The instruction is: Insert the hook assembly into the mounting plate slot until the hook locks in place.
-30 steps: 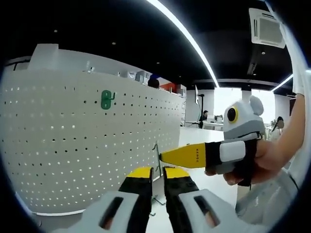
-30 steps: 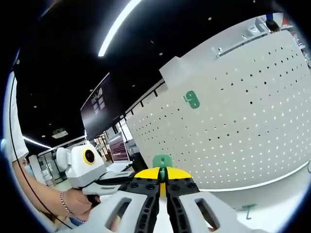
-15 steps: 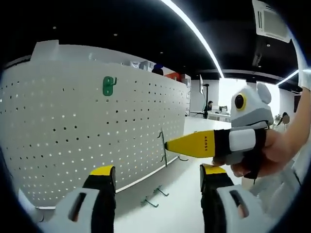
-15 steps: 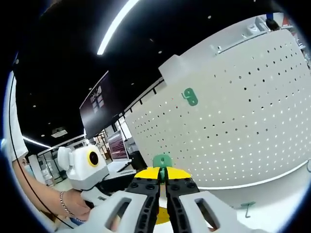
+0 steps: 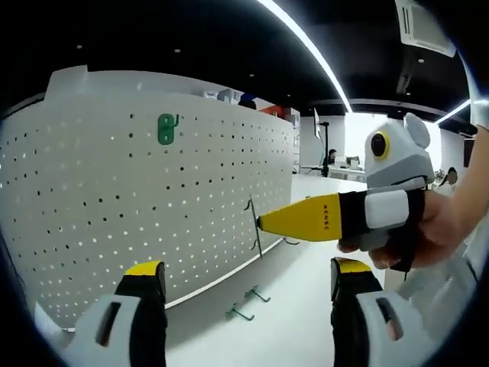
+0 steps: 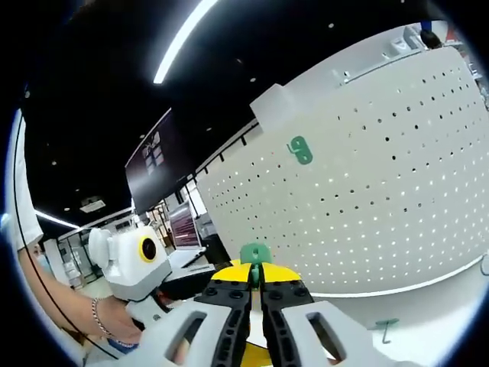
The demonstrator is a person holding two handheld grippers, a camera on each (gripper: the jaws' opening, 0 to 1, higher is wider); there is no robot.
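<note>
A white pegboard stands upright, and a green hook plate is mounted high on it. In the right gripper view the same pegboard carries that green plate. My right gripper is shut on a green hook assembly that sticks up between its yellow tips. In the left gripper view the right gripper comes in from the right, held by a hand, with the assembly's wire hook at its tip, short of the board. My left gripper stands wide open, holding nothing.
Two loose wire hooks lie on the white table at the foot of the pegboard. Another green-based hook lies on the table in the right gripper view. The left gripper and a person's arm sit at the left.
My left gripper has gone from shut to wide open. The right gripper stays shut on the hook assembly and has hardly moved.
</note>
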